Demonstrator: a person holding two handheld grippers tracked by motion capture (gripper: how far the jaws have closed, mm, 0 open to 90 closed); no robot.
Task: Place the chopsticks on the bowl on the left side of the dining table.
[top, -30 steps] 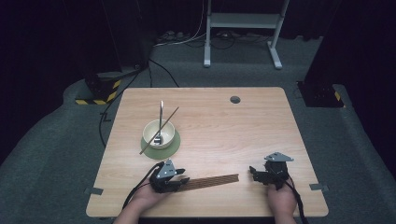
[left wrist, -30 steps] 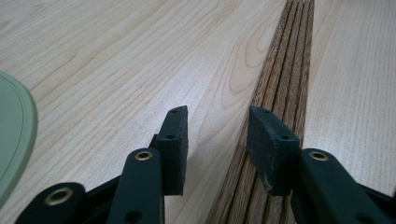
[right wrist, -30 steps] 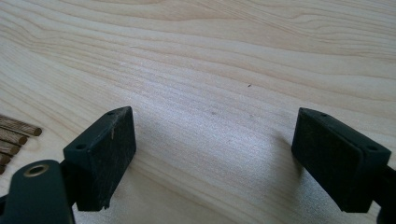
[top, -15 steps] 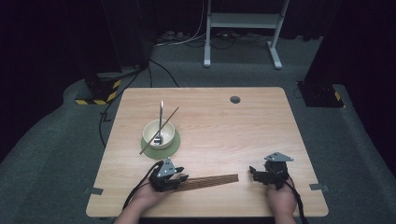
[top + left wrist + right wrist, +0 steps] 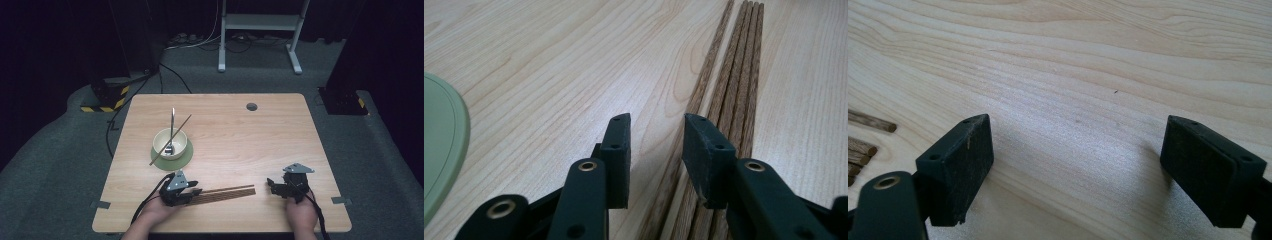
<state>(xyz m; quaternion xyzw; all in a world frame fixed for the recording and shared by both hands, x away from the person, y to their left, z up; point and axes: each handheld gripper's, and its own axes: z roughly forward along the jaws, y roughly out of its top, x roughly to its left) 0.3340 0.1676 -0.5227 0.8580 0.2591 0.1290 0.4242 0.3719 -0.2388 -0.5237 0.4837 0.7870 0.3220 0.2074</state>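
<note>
The left gripper (image 5: 656,145), jaws narrowly parted and empty, noses into the near end of the row of brown wooden chopsticks (image 5: 227,193) lying at the table's front (probably to single one out), while the right gripper (image 5: 1075,165) waits wide apart beside them.

Wooden table (image 5: 280,145) on grey carpet.
On it: green plate (image 5: 186,156) under a bowl, sticks (image 5: 227,192) near the front edge.

the table (image 5: 280,145) is pale wood with a smooth, matt grain. the chopsticks (image 5: 738,85) are darker, open-grained wood. the left gripper (image 5: 656,150) jaws look like matt black plastic. the bowl (image 5: 169,142) appears glazed, possibly ceramic.
</note>
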